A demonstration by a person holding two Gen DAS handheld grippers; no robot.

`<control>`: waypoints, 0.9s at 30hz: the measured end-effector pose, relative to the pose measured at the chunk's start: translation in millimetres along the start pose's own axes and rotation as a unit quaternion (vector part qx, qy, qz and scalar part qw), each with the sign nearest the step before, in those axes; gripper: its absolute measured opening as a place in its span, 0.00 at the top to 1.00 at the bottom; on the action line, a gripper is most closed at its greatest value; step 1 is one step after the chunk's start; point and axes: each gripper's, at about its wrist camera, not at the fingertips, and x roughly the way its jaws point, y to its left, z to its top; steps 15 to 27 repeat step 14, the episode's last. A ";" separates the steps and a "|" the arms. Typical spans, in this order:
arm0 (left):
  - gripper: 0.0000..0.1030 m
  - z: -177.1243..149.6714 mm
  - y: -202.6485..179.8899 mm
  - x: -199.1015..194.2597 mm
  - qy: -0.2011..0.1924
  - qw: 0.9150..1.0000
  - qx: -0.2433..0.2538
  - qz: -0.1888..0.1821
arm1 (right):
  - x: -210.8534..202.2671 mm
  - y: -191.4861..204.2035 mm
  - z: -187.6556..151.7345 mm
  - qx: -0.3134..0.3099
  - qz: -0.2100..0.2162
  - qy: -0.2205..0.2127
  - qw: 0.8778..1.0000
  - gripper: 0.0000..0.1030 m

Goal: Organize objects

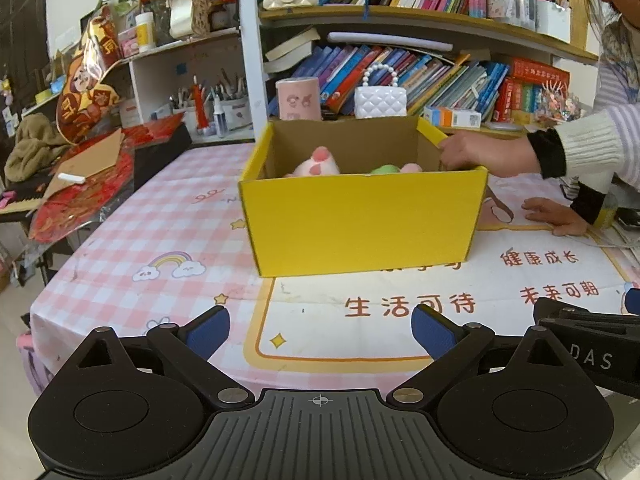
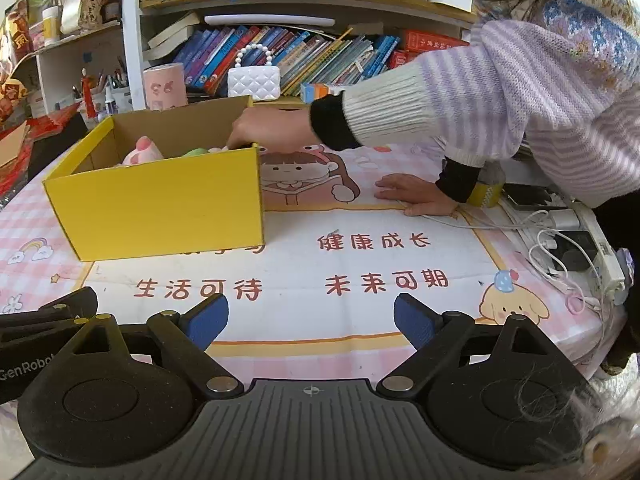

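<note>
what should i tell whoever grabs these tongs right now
Left tongs: open, empty, low over the near table edge.
Right tongs: open, empty, beside the left.
Yellow box sits mid-table; plush toys already inside.
Another person's hand is at the box's far right corner, their other hand flat on the table.
Done: toys boxed. Left: nothing loose shows on the mat; probably wait until that hand clears.
</note>
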 end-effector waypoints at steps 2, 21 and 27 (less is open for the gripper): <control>0.04 0.3 -1.6 0.2 -0.001 1.000 0.004 -0.001 | 0.4 -0.9 -0.4 0.002 -0.003 0.001 1.000 0.13; 0.04 2.8 -1.4 4.3 0.002 1.000 0.002 -0.007 | 4.6 0.5 1.0 0.003 -0.009 0.008 1.000 0.13; 0.04 2.8 -1.4 4.3 0.002 1.000 0.002 -0.007 | 4.6 0.5 1.0 0.003 -0.009 0.008 1.000 0.13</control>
